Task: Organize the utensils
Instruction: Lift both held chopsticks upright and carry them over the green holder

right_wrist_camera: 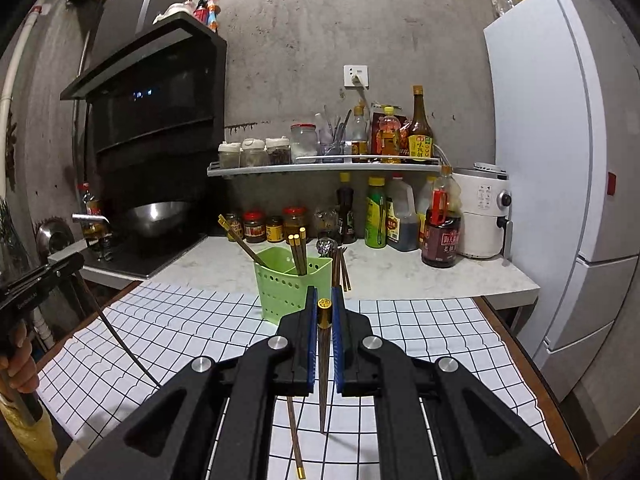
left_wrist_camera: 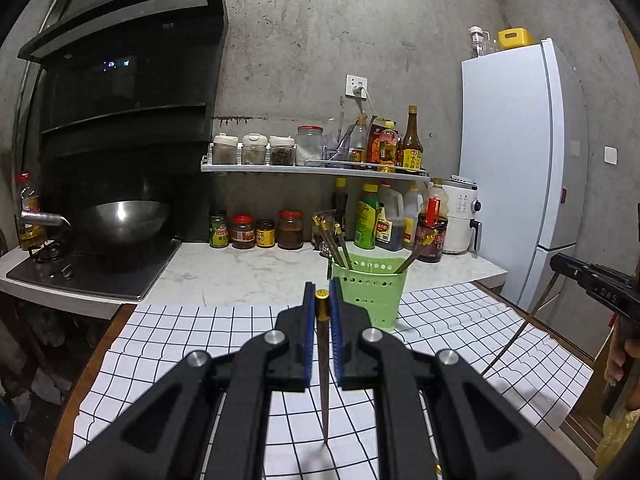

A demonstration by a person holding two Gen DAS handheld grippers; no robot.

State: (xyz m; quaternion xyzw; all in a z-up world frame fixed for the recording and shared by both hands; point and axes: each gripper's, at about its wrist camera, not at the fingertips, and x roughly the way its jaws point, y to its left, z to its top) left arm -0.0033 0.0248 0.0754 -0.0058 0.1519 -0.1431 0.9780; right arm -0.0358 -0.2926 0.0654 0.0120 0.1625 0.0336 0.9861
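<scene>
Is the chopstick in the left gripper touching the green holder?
Apart. In the right wrist view the left gripper holds its chopstick well left of the green holder, with bare cloth between them.

The white black-gridded tablecloth [left_wrist_camera: 192,344] lies open at the frame's lower left. At centre, the green perforated plastic utensil holder [left_wrist_camera: 372,292] with upright chopsticks [left_wrist_camera: 340,246] blocks passage; bottles [left_wrist_camera: 384,220] crowd behind.
</scene>
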